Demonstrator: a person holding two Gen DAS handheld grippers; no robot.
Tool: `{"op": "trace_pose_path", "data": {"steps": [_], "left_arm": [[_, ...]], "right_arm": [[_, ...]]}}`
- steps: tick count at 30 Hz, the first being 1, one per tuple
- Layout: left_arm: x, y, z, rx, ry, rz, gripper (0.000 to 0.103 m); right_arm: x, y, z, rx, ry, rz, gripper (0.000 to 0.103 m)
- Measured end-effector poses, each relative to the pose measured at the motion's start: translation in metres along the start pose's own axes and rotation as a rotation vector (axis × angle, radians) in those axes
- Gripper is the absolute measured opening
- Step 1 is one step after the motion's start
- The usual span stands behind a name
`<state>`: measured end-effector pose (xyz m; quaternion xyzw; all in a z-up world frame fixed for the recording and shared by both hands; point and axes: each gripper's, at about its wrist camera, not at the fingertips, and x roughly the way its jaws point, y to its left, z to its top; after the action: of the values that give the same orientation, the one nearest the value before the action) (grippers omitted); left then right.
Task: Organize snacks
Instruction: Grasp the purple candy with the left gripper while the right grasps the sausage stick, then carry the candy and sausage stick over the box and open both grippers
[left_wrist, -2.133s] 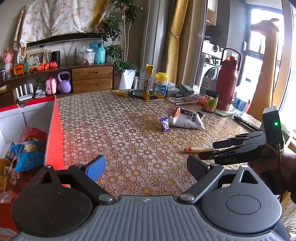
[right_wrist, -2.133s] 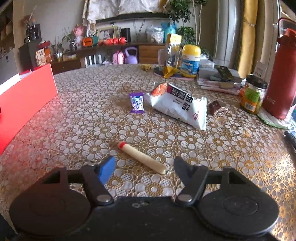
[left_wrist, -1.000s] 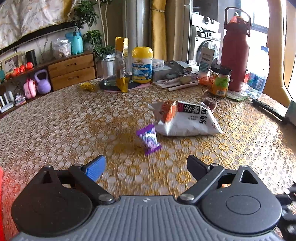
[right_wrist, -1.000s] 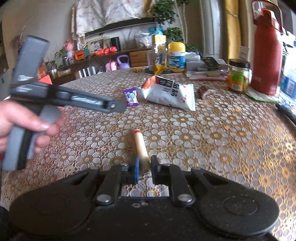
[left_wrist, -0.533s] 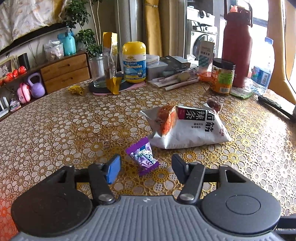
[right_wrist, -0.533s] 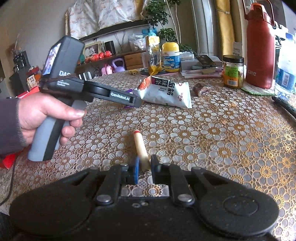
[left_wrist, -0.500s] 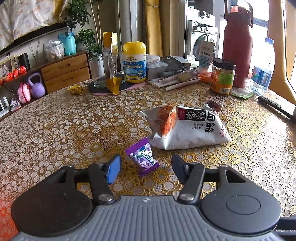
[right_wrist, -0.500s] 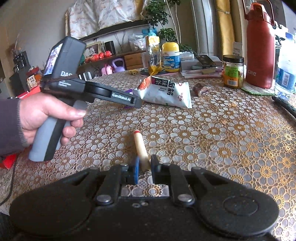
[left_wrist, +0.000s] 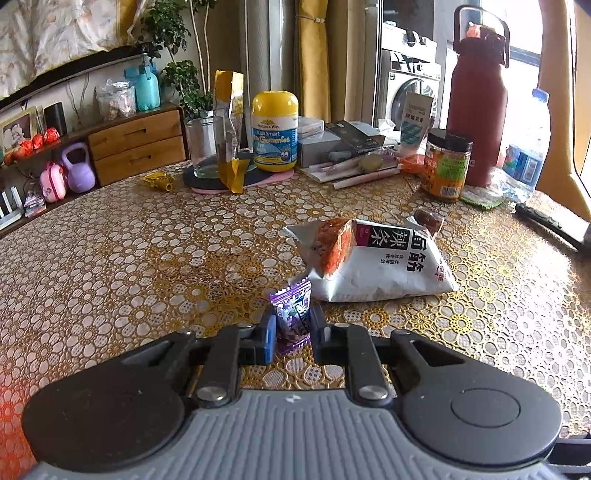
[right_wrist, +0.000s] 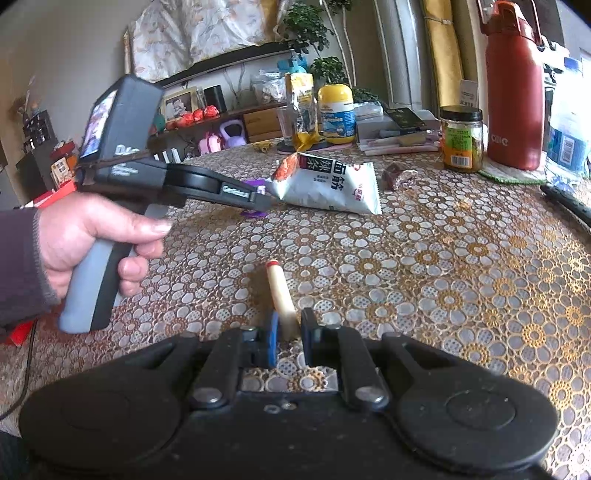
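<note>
A small purple candy packet (left_wrist: 291, 317) lies on the lace tablecloth, and my left gripper (left_wrist: 291, 332) is shut on it. Just beyond it lies a white spicy-strip snack bag (left_wrist: 373, 258) with a brown wrapped sweet (left_wrist: 428, 220) behind. My right gripper (right_wrist: 287, 332) is shut on the near end of a pale sausage stick (right_wrist: 280, 291) with a red tip. In the right wrist view the left gripper (right_wrist: 264, 201) reaches in from the left, held by a hand (right_wrist: 88, 232), its tips at the purple packet (right_wrist: 255, 213) beside the snack bag (right_wrist: 325, 184).
At the table's far side stand a yellow-lidded gummies jar (left_wrist: 275, 131), a glass (left_wrist: 201, 147), an opened yellow pouch (left_wrist: 229, 129), boxes, a green-labelled jar (left_wrist: 447, 168), a red flask (left_wrist: 478, 99) and a water bottle (left_wrist: 528, 144). A red box edge (right_wrist: 55, 194) shows at left.
The left gripper moved in over the purple packet and its jaws closed on it. The right gripper has kept its hold on the sausage stick, nearly still.
</note>
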<state>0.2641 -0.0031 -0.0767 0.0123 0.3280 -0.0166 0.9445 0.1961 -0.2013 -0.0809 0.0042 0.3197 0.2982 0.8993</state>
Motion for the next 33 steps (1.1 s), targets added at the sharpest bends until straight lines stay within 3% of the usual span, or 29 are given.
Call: {"op": "trace_pose_path", "data": {"steps": [7,33], "left_arm": [[-0.029,0.004,-0.006,-0.013,-0.023,0.007,0.017],[-0.202,0.023,-0.064,-0.100,-0.140,0.017,0.017]], "right_arm": [[0.000,0.002,-0.002,0.018,-0.016,-0.015,0.012],[-0.042,0.038,-0.024,-0.017,-0.053,-0.061,0.010]]}}
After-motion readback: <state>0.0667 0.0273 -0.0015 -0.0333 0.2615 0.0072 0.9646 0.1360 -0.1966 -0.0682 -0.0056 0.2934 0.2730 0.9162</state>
